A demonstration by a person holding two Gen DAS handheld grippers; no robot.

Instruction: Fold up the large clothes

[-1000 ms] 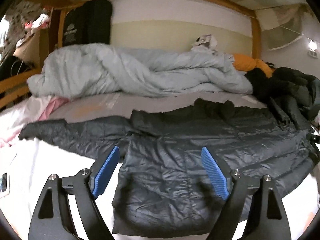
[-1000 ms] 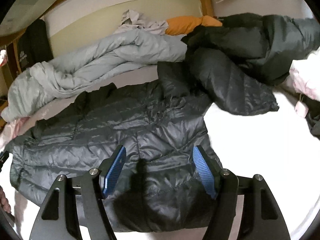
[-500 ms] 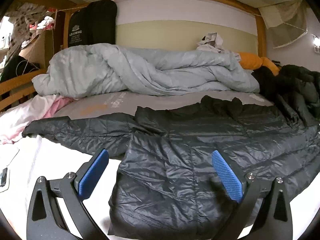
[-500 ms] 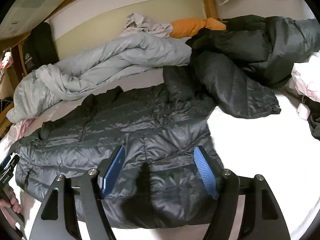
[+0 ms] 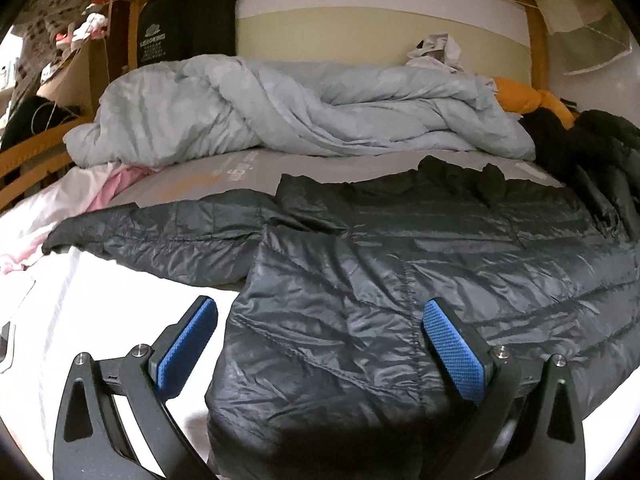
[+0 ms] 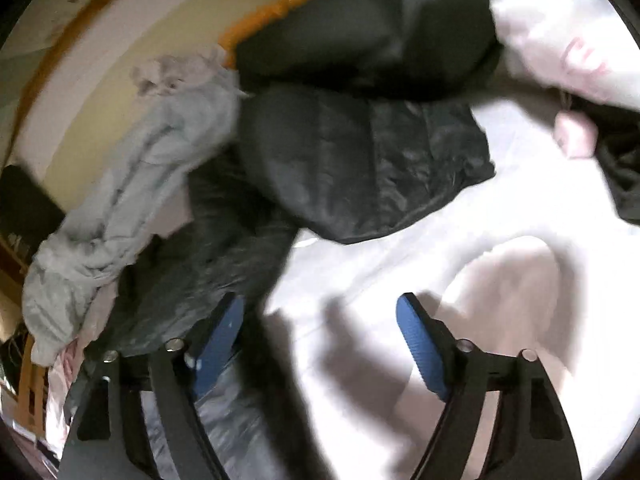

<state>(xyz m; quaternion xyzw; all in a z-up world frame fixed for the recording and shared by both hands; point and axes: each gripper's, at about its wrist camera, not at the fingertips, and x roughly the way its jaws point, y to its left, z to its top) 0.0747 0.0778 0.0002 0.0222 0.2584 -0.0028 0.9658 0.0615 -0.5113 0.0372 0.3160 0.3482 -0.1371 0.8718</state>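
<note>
A large dark grey puffer jacket point(image 5: 420, 264) lies spread flat on the bed, one sleeve point(image 5: 152, 236) stretched to the left. My left gripper point(image 5: 320, 320) is open and empty, low over the jacket's near hem, its blue pads point(image 5: 452, 348) astride the fabric. In the blurred right wrist view the jacket point(image 6: 208, 248) is at the left. My right gripper point(image 6: 320, 320) is open and empty over the white sheet point(image 6: 400, 280), beside the jacket's edge.
A rumpled pale blue duvet point(image 5: 304, 116) lies along the back wall. More dark jackets point(image 6: 360, 152) are piled at the right, with an orange pillow point(image 5: 520, 96) behind. Pink and white cloth point(image 5: 68, 204) lies at the left by the wooden bed rail point(image 5: 28, 160).
My right gripper has swung sharply right and tilted, off the jacket to the white sheet. My left gripper has lowered slightly closer to the jacket hem.
</note>
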